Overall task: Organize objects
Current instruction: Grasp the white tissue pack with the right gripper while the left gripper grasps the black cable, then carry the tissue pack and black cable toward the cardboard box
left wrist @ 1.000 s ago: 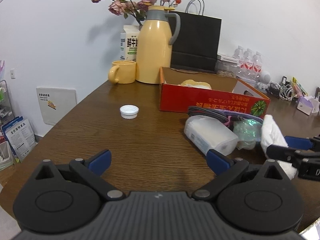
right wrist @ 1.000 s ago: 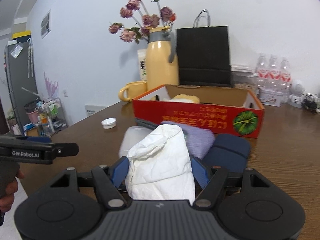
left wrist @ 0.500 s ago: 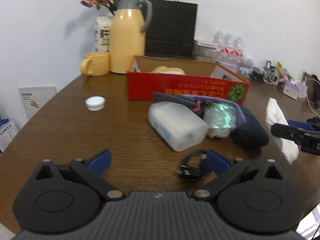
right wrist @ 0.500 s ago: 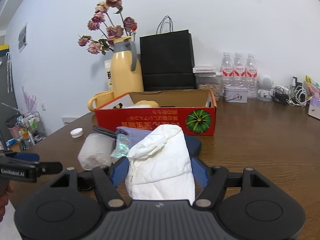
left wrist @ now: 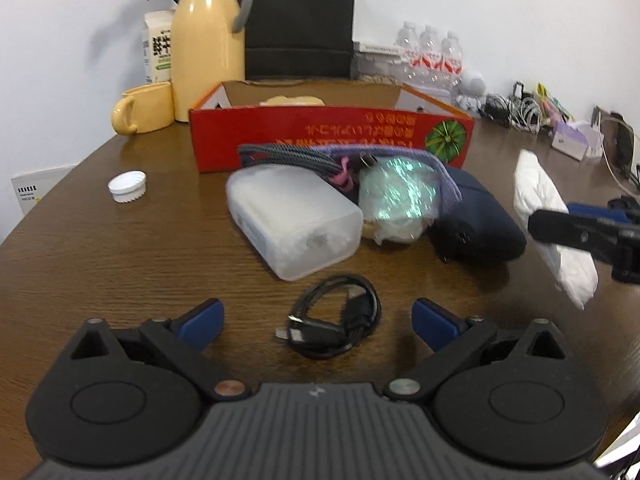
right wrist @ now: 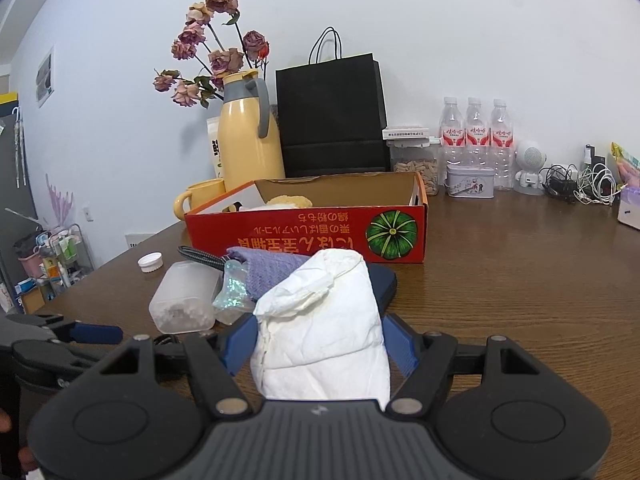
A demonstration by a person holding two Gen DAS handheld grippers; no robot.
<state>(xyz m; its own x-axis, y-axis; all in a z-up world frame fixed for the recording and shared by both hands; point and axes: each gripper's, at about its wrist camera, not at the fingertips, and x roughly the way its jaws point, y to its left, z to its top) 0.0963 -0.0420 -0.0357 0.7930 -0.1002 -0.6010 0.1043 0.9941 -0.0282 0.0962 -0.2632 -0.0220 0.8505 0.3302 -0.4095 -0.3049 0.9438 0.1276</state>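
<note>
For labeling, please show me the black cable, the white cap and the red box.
black cable (left wrist: 335,316), left wrist view, coil's lower loop.
white cap (left wrist: 127,186), left wrist view, top face.
red box (right wrist: 304,234), right wrist view, front wall.

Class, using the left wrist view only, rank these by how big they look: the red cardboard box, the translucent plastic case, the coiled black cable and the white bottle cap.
1. Red cardboard box
2. Translucent plastic case
3. Coiled black cable, though it lies nearest the camera, which enlarges it
4. White bottle cap
</note>
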